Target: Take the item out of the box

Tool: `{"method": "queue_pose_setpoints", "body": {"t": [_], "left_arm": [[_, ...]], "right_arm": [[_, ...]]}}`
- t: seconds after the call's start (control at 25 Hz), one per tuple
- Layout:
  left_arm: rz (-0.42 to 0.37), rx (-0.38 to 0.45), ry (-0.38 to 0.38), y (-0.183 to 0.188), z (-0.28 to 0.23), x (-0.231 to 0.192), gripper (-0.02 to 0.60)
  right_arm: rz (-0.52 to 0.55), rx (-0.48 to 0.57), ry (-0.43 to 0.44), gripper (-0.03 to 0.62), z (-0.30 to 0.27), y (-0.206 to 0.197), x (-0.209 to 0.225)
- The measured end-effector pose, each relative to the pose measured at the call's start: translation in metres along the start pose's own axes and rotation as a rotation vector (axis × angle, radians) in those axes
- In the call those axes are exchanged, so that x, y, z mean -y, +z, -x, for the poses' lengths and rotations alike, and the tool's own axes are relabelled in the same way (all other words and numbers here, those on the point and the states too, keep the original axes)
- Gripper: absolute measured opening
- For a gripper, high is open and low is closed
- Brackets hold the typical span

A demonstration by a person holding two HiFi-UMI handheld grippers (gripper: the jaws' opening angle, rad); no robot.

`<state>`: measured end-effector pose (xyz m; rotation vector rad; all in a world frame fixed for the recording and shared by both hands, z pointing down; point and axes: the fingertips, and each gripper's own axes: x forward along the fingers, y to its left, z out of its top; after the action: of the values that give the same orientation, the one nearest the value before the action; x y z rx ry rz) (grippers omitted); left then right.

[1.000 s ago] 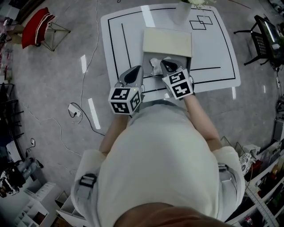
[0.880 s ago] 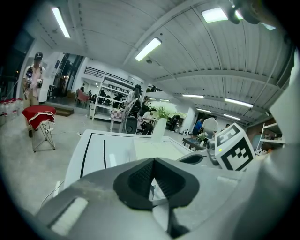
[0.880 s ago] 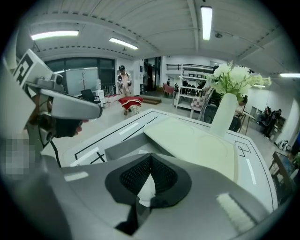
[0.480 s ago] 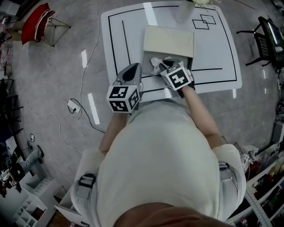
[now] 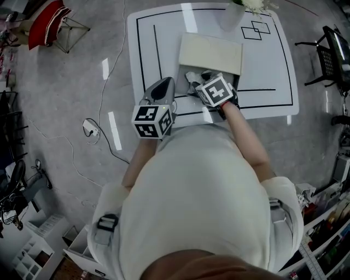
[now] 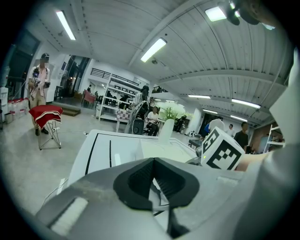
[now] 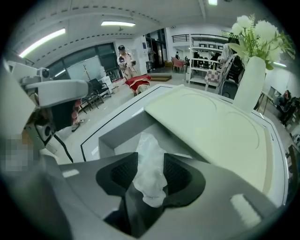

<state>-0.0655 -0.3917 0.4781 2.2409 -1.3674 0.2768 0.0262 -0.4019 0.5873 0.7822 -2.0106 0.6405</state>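
An open white box point(image 5: 236, 79) stands on the white table point(image 5: 164, 33), its lid point(image 5: 210, 53) folded back. Inside lies a crumpled clear plastic-wrapped item point(image 5: 191, 82). My right gripper point(image 5: 201, 81) reaches into the box from the near side. Its jaws are opening, and the plastic item point(image 7: 150, 168) sits loosely between the spread pads point(image 7: 180, 176). The box's wall point(image 7: 122, 129) and lid point(image 7: 211, 126) show beyond them. My left gripper point(image 5: 165, 82) hovers just left of the box, shut and holding nothing, and its tips point(image 6: 153, 161) meet over the table.
A white vase with flowers point(image 5: 229, 13) stands at the table's far edge, behind the box. A red folding stool point(image 5: 46, 24) and a black chair point(image 5: 333, 49) flank the table. Cables point(image 5: 90, 131) lie on the floor at the left. People stand far off point(image 6: 41, 86).
My right gripper has tipped forward and gone deeper into the box, onto the plastic item, and its jaws have spread. The left gripper has hardly moved.
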Motion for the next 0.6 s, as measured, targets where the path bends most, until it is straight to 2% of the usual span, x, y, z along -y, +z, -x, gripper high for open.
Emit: {"method": "queue_pose_setpoints", "body": {"t": [0.16,0.32,0.6], "left_arm": [[0.008,0.005,0.011,0.0023,-0.0004,-0.0049,-0.002],[0.012,0.000,0.014,0.0004,-0.0011,-0.0054,-0.002],[0.010,-0.005,0.002,-0.0018,0.0004,-0.0001,-0.002]], "right_arm": [[0.048,0.005,-0.025,0.158,-0.0012,0.0062,0.0014],[0.073,0.010,-0.050,0.084,-0.0017,0.0053,0.0043],[0.110,0.028,-0.049,0.025,0.0015,0.0025,0.0021]]}}
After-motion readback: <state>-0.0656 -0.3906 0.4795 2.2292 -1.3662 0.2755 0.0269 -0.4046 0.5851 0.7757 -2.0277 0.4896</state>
